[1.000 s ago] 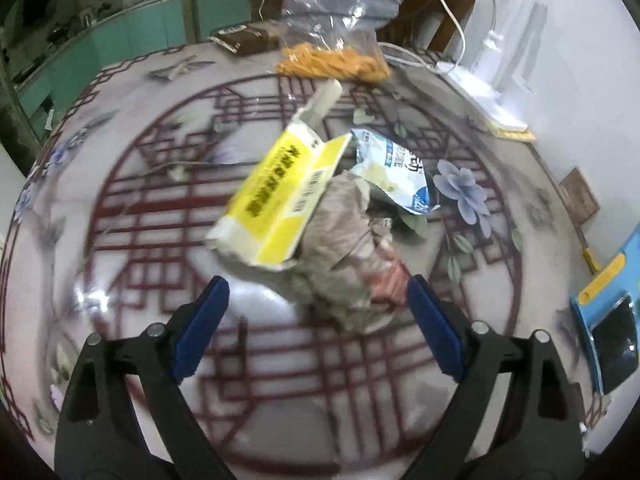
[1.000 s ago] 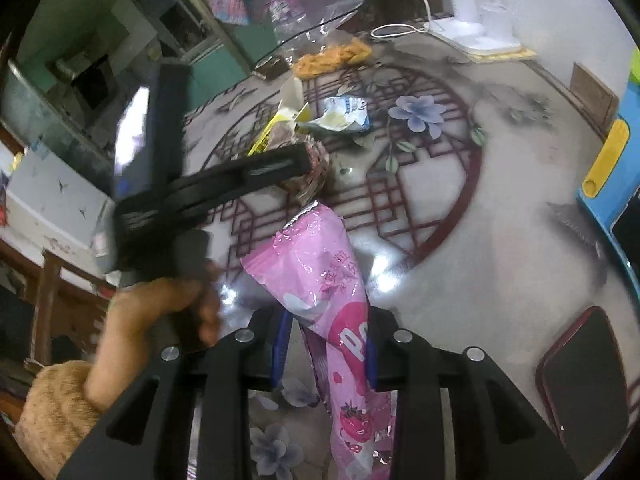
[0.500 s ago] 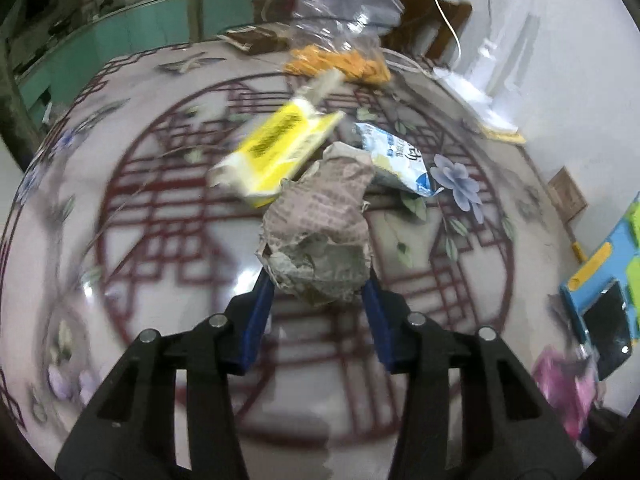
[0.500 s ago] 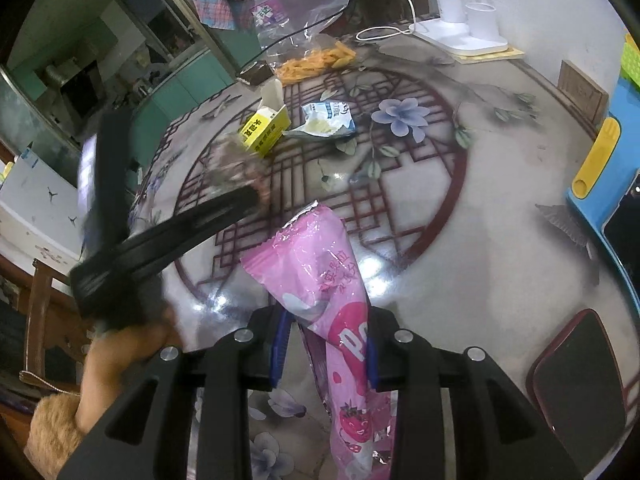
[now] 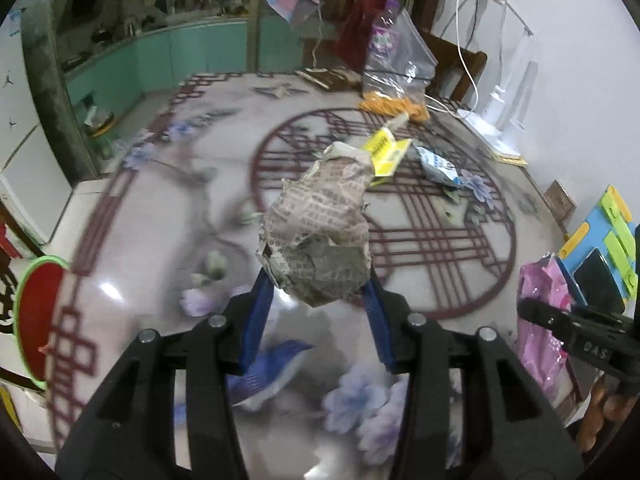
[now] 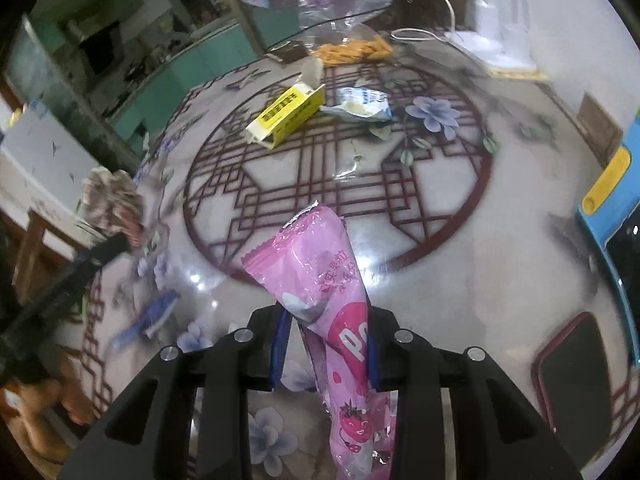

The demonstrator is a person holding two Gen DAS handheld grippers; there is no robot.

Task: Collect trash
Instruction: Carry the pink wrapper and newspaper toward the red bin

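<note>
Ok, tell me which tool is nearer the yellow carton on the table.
Probably left. The left tool, shut on crumpled newspaper, hangs just short of the yellow carton. The right tool, clamping the pink wrapper, sits further back across the table's pattern.

Left gripper (image 5: 316, 300) jaws clamped on crumpled newspaper wad (image 5: 320, 236), lifted off surface (image 5: 420, 280); yellow box (image 5: 386, 152) beyond jaws.

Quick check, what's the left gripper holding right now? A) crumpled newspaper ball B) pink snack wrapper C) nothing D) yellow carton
A: in the left wrist view the left gripper has its blue pads pressed on both sides of the crumpled newspaper ball, lifted off the table; the yellow carton lies on the table behind it.
</note>
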